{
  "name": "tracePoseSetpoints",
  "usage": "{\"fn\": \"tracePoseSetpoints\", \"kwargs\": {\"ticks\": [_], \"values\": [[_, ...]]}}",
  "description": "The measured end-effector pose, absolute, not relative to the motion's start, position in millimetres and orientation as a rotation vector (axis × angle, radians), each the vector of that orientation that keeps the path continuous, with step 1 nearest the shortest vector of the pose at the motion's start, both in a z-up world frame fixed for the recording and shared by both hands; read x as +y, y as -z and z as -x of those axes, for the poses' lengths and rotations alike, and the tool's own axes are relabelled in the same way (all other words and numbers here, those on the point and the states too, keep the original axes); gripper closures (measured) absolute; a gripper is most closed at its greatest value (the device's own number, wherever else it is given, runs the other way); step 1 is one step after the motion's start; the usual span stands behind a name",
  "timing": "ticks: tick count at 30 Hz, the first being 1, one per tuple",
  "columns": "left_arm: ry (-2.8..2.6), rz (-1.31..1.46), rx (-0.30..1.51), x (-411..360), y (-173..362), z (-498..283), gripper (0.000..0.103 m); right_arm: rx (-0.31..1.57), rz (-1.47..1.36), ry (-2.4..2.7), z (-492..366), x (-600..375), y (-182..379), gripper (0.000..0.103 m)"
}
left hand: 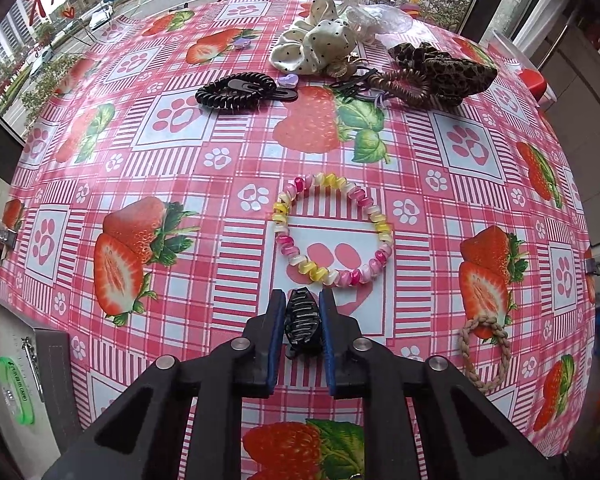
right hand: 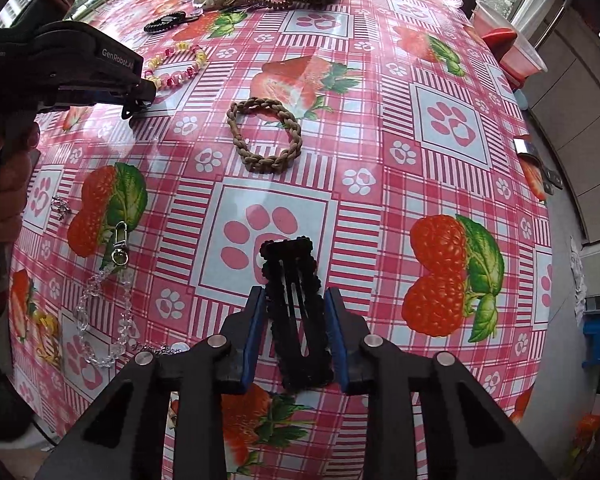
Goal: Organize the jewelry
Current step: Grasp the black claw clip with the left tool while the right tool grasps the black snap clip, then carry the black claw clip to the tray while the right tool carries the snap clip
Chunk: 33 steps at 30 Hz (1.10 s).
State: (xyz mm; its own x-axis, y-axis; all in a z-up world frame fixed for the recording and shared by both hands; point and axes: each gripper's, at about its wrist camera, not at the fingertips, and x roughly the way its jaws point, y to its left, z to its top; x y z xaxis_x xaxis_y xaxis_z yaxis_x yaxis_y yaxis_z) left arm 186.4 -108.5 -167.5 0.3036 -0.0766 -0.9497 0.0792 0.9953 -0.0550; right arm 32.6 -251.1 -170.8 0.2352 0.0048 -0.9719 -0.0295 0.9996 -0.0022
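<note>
The left gripper pinches a black claw clip; the right gripper, held low and level, clamps a black snap clip.

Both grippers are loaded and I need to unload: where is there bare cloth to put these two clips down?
Free: the stretch between the black coil tie and the pastel coil bracelet, and the right side beyond the braided loop. Crowded: the far-edge scrunchie pile and around the crystal chain.
</note>
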Motion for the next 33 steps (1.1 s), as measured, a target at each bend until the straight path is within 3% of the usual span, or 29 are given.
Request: {"fn": "tracePoseSetpoints", "kwargs": {"ticks": [15, 33], "values": [[0.189, 0.037, 1.219, -64, 130, -128, 0.080, 1.294, -0.249, -0.053, -31, -277, 141, 0.071], [0.107, 0.043, 1.198, 20, 104, -70, 0.080, 1.288, -0.255, -0.142, -36, -222, 121, 0.071]]}}
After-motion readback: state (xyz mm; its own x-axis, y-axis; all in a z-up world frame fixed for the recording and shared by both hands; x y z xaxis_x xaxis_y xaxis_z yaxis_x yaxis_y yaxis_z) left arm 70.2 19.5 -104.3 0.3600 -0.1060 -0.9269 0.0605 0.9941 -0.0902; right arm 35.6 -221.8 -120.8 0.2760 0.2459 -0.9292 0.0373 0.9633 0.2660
